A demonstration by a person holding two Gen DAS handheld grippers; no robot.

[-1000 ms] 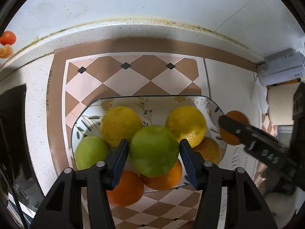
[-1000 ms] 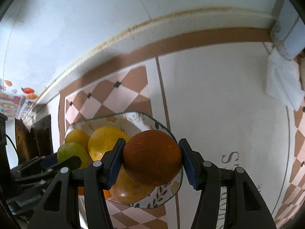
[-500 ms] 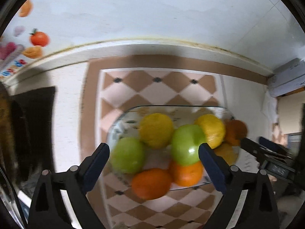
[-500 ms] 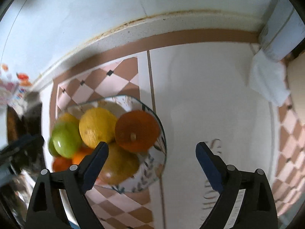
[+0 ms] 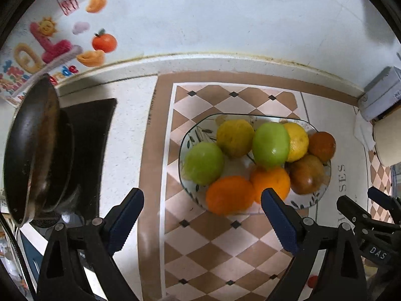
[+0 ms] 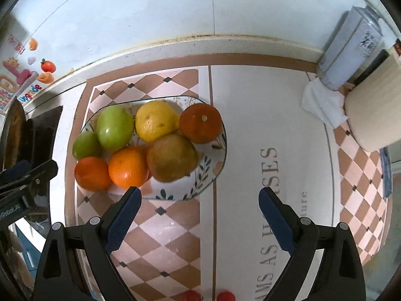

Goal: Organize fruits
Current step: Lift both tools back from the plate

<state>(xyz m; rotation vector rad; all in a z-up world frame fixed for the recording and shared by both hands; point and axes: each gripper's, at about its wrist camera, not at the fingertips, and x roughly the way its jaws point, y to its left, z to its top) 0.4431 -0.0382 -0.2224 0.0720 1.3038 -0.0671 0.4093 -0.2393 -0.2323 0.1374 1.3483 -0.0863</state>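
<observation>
Both claws have just been opening. The left claw (image 5: 202,208) and right claw (image 6: 200,207) stand spread, pinching nothing. Fruit fills the bowl (image 6: 175,193) on the desk (image 6: 250,105).

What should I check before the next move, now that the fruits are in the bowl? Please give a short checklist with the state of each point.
1. Left gripper jaws wide, nothing between them: ok.
2. Right gripper jaws wide, nothing between them: ok.
3. All fruits inside the bowl: ok; eight can be counted.
4. Dark orange seated at the bowl's right edge: ok, though close to the rim.
5. Bowl fully on the mat: ok.
6. Small red things at the bottom edge, fruit or not: cannot tell.
</observation>
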